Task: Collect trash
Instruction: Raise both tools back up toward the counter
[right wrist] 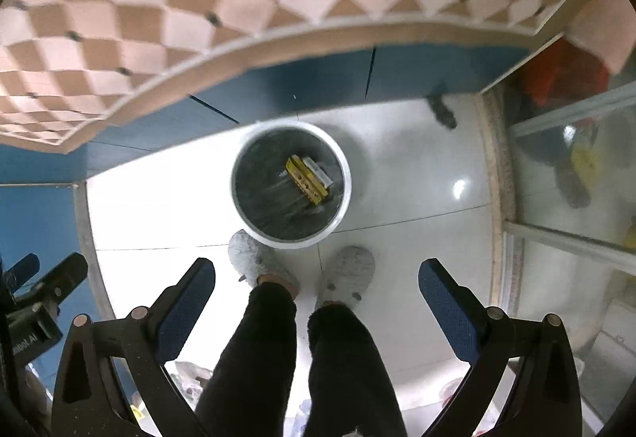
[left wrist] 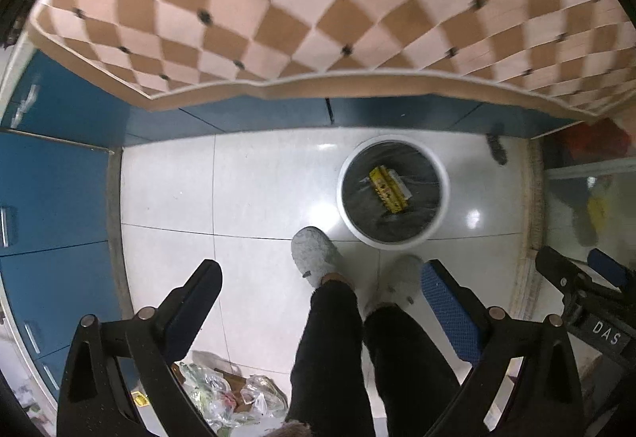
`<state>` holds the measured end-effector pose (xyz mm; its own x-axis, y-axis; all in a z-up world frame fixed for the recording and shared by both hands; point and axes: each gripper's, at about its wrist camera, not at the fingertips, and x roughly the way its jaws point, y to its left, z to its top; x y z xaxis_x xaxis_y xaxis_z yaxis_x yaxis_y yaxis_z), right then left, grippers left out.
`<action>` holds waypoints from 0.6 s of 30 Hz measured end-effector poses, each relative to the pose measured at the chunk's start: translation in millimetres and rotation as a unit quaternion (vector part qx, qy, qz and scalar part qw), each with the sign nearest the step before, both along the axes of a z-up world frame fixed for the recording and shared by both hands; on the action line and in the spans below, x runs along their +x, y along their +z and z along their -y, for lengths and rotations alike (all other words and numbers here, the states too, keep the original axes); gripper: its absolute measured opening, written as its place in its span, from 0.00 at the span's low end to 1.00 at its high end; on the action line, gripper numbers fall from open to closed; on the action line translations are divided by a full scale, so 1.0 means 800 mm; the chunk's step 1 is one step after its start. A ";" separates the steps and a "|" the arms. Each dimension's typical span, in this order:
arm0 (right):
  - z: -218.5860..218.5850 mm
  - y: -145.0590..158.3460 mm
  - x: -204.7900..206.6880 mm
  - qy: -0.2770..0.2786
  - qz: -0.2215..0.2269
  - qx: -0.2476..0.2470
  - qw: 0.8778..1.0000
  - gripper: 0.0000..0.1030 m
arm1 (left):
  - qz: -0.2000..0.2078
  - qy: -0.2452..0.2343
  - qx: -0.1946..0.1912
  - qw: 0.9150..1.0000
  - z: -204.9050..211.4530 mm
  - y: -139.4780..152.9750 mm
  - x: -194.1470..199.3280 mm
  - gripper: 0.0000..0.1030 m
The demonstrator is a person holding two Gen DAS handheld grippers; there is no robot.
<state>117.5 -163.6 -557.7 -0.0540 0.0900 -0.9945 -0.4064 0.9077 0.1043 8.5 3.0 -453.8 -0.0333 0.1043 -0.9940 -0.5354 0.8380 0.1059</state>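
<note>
The floor (left wrist: pixel 171 190) is pale glossy tile with thin dark joints and bright glare spots. A round white bin (left wrist: pixel 392 191) stands on it near the blue cabinet base (left wrist: pixel 254 119), lined with a dark bag and holding a yellow packet (left wrist: pixel 387 188). Two grey slippers (left wrist: pixel 316 256) stand on the tiles just beside the bin, one close to its rim. A heap of crumpled clear plastic bags (left wrist: pixel 230 397) lies on the floor nearer the camera. A small dark object (left wrist: pixel 497 148), too blurred to identify, sits by the cabinet base beyond the bin.
</note>
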 end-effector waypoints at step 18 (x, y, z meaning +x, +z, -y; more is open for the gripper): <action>0.024 0.295 0.047 -0.048 0.048 0.140 0.988 1.00 | 0.139 0.015 0.057 0.989 -0.043 0.243 0.077 1.00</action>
